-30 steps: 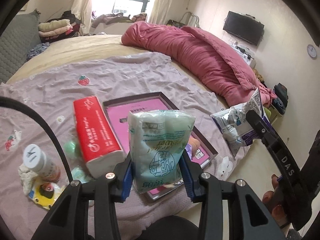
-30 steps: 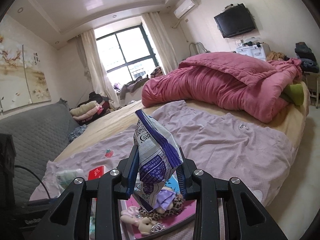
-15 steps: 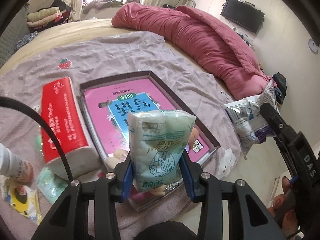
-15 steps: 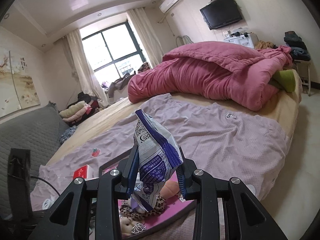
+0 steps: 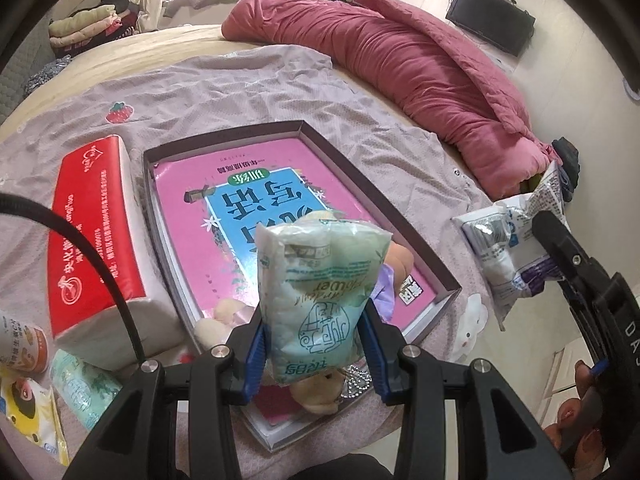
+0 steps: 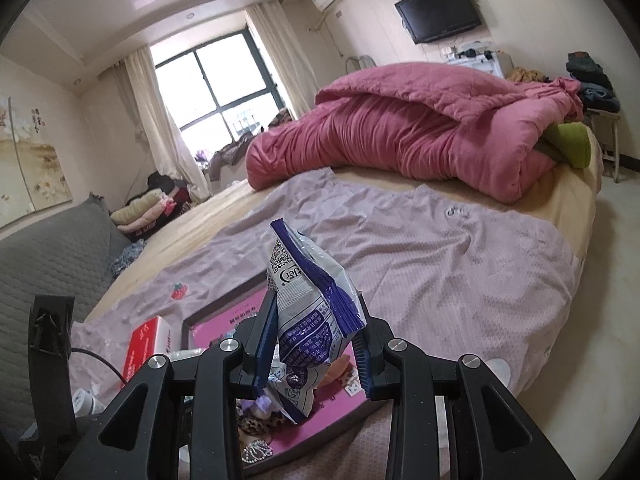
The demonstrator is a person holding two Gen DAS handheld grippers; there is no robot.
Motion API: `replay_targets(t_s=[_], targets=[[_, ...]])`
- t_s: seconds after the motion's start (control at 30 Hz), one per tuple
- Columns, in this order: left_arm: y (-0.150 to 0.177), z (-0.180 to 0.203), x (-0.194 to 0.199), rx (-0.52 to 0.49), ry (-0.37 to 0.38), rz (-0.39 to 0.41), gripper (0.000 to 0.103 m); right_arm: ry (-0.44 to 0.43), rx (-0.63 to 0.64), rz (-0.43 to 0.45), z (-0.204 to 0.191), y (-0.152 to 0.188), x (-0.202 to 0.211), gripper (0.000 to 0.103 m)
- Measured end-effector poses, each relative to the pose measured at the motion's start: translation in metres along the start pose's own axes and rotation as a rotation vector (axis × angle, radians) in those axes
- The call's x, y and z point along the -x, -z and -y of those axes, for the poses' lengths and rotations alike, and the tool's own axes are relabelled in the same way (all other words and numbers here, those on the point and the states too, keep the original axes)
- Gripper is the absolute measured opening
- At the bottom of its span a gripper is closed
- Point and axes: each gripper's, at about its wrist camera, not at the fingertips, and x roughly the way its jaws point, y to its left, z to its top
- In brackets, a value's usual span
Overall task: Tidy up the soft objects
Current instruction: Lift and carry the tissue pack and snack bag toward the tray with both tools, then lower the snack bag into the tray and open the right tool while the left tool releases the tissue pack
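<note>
My left gripper [image 5: 316, 350] is shut on a pale green soft tissue pack [image 5: 318, 300] and holds it above the near end of an open shallow box [image 5: 416, 248] with a pink book inside. A doll [image 5: 394, 264] lies in the box, partly hidden behind the pack. My right gripper [image 6: 314, 354] is shut on a white and purple snack bag [image 6: 310, 320], held above the box's near right side [image 6: 208, 316]. The snack bag also shows in the left wrist view [image 5: 508, 248], right of the box.
A red tissue pack [image 5: 94, 236] lies left of the box on the mauve sheet [image 5: 224, 92]. A small green pack [image 5: 82, 388], a can [image 5: 20, 340] and a yellow packet [image 5: 32, 412] lie at the near left. A pink quilt [image 6: 400, 136] is piled at the far right. The bed edge is close in front.
Both grippers, each still holding its pack, have moved forward and over the box. The left view now looks down more steeply at the book.
</note>
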Motion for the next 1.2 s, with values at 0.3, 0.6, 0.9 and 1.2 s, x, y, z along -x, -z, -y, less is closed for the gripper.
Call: replay_targets(t_s=[0.3,0.6,0.9,1.2], targets=[[0.001,-0.001,-0.011,-0.001,0.002,-0.018,0.043,0.04,0.03,-0.135,0.003,0.018,-0.03,0.035],[0.002,-0.004,-0.014,0.009,0.008,-0.025,0.043,0.017,0.057,-0.218,0.0,0.032,-0.052,0.035],[0.001,-0.006,-0.02,0.017,0.002,-0.035,0.043,0.04,0.092,-0.29,-0.002,0.045,-0.076,0.035],[-0.001,-0.006,-0.026,0.019,-0.004,-0.049,0.043,0.1,0.145,-0.313,-0.001,0.053,-0.086,0.038]])
